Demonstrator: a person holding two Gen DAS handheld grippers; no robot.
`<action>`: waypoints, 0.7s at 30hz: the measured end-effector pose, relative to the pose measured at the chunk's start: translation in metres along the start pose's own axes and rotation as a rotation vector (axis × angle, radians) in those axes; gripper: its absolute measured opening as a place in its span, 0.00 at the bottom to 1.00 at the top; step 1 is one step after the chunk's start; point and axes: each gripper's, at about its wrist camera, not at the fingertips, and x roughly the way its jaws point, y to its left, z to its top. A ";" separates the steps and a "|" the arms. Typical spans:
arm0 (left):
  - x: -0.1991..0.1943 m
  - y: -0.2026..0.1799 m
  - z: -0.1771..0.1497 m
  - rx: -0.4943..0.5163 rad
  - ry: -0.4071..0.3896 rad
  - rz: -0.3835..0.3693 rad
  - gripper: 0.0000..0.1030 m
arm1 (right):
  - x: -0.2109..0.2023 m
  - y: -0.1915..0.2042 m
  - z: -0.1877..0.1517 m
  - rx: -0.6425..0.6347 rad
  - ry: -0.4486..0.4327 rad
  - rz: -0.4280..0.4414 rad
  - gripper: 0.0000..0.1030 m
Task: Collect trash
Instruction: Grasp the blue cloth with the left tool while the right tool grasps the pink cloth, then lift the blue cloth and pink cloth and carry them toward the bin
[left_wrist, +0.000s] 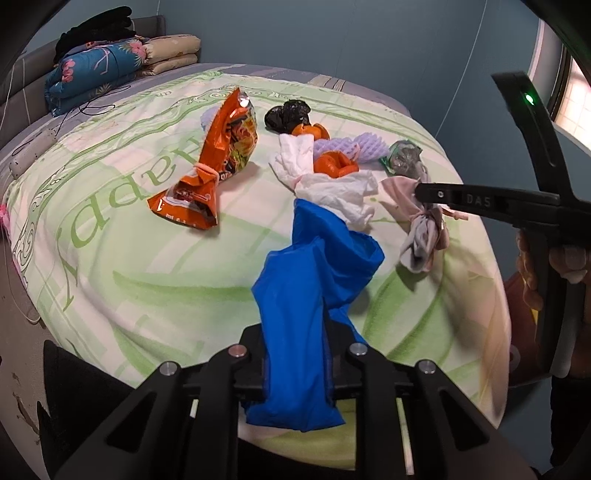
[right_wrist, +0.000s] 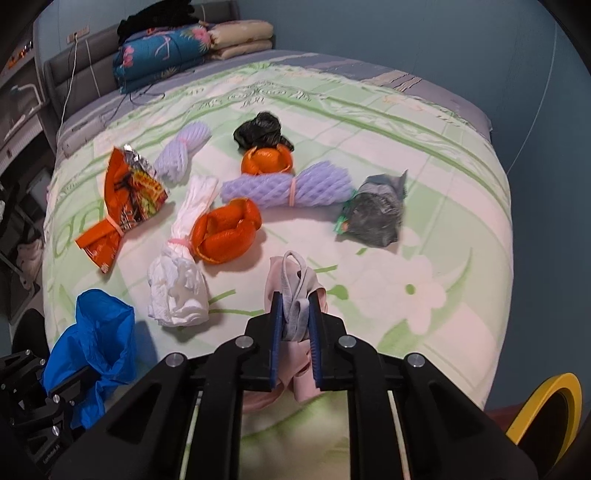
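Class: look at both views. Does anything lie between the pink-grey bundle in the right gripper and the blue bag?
Nothing visible does. The right gripper holds the bundle above bare quilt; the blue bag hangs in the left gripper.

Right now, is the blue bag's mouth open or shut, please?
Cannot tell; the blue bag hangs crumpled from the left gripper, mouth hidden.

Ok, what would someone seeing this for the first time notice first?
Probably the blue bag hanging from the shut left tongs at the bed's near edge. Next, the right tongs clamped on a pink-grey bundle, with the orange wrapper and peels scattered beyond.
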 end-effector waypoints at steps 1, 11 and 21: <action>-0.002 0.000 0.000 -0.004 -0.002 -0.004 0.17 | -0.005 -0.003 0.000 0.007 -0.008 0.004 0.12; -0.036 -0.010 0.006 -0.005 -0.070 -0.018 0.17 | -0.049 -0.020 -0.003 0.046 -0.071 0.049 0.10; -0.049 -0.015 0.011 -0.024 -0.091 -0.031 0.17 | -0.074 -0.031 -0.005 0.045 -0.130 0.036 0.03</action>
